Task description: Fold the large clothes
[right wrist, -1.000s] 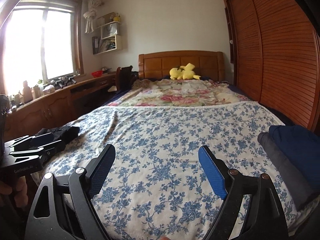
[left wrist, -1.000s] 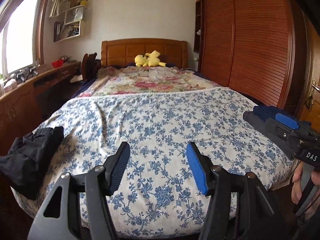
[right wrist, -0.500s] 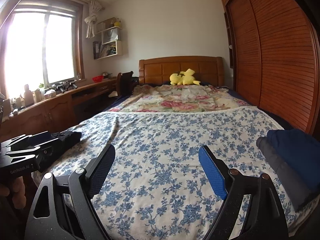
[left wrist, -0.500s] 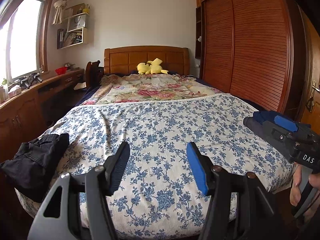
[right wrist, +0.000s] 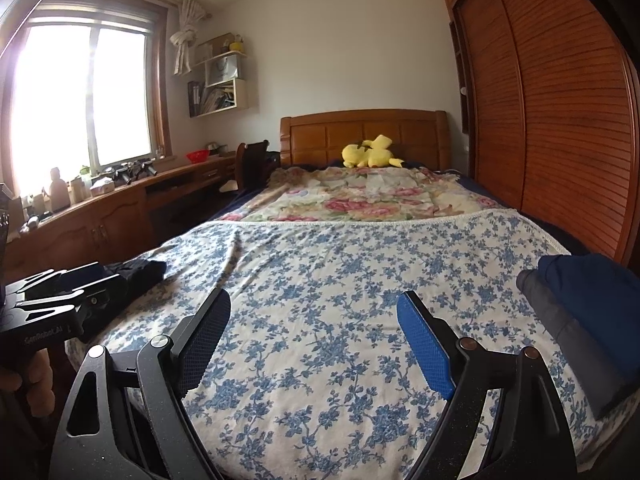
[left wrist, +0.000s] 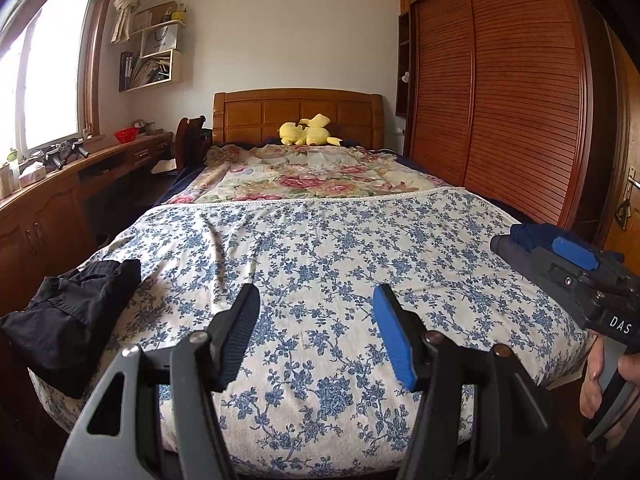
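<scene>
We hold the left tongs [left wrist: 316, 336] over the foot of the bed with the jaws parted to a middling gap and nothing between the pads, only the blue-flowered bedspread [left wrist: 320, 264] showing through. Our right tongs [right wrist: 314, 344] hang beside them, jaws spread wide and likewise empty. Each pair shows in the other's view: the right tongs at the right edge of the left camera, gripped by our right hand [left wrist: 600, 376], and the left tongs at the left edge of the right camera, held by our left hand [right wrist: 24, 384].

A crumpled black garment [left wrist: 76, 316] lies on the left corner of the bed's foot, partly draping over the edge. On the right corner sits a folded stack, a navy garment [right wrist: 592, 304] on a grey garment [right wrist: 560, 328]; what kind of clothes these are we cannot quite tell.

Further up, a rose-patterned quilt [left wrist: 312, 176] covers the bed, and a yellow plush toy [left wrist: 306, 133] rests against the wooden headboard [left wrist: 296, 110]. A louvred wardrobe [left wrist: 512, 92] lines the right wall, a long wooden worktop [right wrist: 120, 200] runs under the window [right wrist: 80, 92].
</scene>
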`<state>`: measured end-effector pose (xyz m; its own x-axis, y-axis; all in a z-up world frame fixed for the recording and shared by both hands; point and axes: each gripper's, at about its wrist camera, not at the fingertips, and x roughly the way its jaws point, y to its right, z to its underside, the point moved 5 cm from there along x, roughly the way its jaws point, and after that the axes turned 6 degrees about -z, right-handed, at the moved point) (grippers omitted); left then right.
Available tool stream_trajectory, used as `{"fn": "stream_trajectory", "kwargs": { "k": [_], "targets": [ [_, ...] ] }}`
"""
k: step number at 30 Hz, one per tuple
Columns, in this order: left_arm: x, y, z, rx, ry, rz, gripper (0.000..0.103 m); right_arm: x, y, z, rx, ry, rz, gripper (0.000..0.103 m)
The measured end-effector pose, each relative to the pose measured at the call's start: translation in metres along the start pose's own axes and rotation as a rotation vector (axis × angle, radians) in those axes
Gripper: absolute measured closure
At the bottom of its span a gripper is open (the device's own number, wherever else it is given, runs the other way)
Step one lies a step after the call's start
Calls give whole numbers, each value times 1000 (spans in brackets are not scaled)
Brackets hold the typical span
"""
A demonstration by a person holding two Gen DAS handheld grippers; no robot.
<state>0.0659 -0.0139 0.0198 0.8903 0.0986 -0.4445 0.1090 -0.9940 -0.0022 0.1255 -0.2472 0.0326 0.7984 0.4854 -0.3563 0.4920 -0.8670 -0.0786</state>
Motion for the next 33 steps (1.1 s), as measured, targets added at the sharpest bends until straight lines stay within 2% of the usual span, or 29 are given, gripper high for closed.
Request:
{"fn": "stream_trajectory", "kwargs": {
  "k": [33],
  "targets": [
    [1,-2,5,4,-3,-4,45,-1,-1,1,-4,2,-2,16]
  ]
}}
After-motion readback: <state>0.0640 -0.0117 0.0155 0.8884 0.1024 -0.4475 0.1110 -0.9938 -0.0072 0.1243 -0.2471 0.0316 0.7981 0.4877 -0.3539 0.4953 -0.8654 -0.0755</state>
